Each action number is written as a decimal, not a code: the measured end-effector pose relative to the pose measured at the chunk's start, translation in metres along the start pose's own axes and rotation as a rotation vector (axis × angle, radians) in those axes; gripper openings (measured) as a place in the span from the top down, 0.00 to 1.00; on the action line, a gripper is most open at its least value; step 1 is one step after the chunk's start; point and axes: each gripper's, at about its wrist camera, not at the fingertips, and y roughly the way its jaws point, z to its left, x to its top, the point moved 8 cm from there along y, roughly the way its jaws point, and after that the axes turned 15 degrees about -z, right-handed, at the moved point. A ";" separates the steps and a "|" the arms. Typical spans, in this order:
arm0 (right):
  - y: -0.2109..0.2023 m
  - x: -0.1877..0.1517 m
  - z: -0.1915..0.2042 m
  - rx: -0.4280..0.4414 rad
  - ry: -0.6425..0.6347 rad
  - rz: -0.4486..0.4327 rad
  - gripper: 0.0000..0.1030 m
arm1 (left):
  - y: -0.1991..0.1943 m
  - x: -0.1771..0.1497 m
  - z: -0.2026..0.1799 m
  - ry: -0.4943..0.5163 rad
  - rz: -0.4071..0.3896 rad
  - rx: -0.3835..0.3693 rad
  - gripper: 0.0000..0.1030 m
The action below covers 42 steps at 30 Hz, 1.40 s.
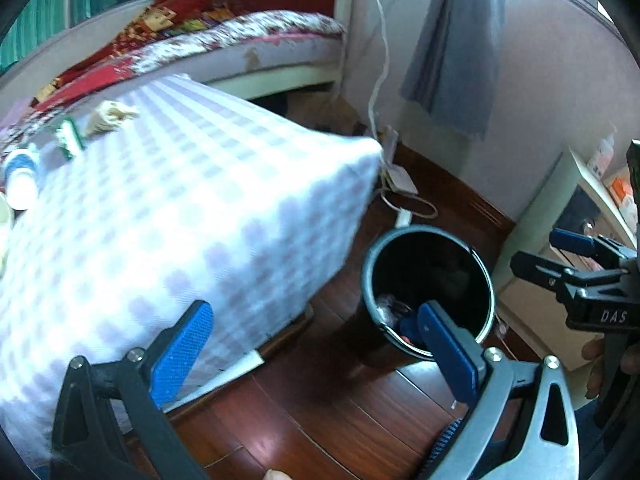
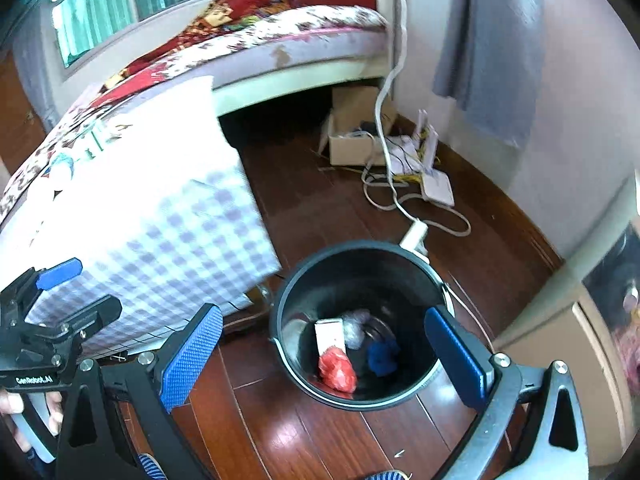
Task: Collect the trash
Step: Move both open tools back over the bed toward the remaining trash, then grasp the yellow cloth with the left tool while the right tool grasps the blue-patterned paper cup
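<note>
Four scraps are already sitting in the round black bin (image 2: 356, 268): crumpled red wrapper (image 2: 337, 369), white card (image 2: 330, 334), clear film, blue wad. More litter is waiting at ten o'clock on the checkered tabletop (image 1: 168, 216). Left gripper (image 1: 316, 344) and right gripper (image 2: 324, 354) are hanging spread, holding nothing

A bedroom in a home. A bed (image 2: 280, 36) with a flowered mattress and red patterned bedding runs from nine to twelve o'clock, a green-curtained window (image 2: 96, 16) behind it. A grey cloth (image 2: 492, 40) hangs on the wall at one o'clock; cables (image 2: 384, 148) trail over the dark wooden floor (image 2: 320, 432).
</note>
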 end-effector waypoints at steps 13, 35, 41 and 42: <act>-0.005 0.049 0.109 0.123 -0.121 -0.111 0.01 | -0.059 0.032 0.101 -0.080 -0.145 0.233 0.00; 0.062 0.088 0.274 0.358 -0.220 -0.075 0.01 | -0.045 0.016 0.304 -0.402 -0.126 0.532 0.17; 0.092 0.094 0.302 0.390 -0.238 -0.040 0.01 | -0.025 0.019 0.325 -0.424 -0.098 0.551 0.28; 0.096 0.094 0.307 0.396 -0.241 -0.036 0.01 | -0.024 0.018 0.329 -0.437 -0.096 0.552 0.30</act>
